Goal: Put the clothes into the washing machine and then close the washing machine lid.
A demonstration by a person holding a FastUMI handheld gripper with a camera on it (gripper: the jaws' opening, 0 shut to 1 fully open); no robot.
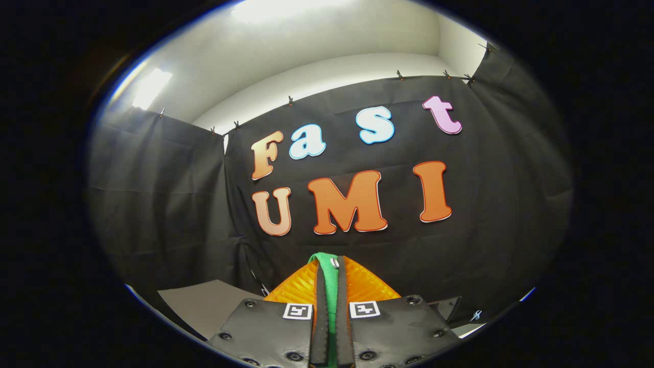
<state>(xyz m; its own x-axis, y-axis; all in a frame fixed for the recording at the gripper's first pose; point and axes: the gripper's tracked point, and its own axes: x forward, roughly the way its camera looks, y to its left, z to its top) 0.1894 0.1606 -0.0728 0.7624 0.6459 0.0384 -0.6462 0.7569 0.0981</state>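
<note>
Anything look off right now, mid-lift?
Nothing stands out. The hand-held gripper is shut on a green cloth, pinched cleanly between the fingers, raised toward the black booth wall. No damage visible.

Pinched between the two fingers of the gripper point(331, 286), at bottom centre: a strip of cloth point(330, 286), running up to the fingertips and just past them. Behind the fingers, across the whole middle: the booth wall point(153, 204). At lower left, beside the fingers: a flat surface point(214, 306). Above the wall: the ceiling point(317, 46).
</note>
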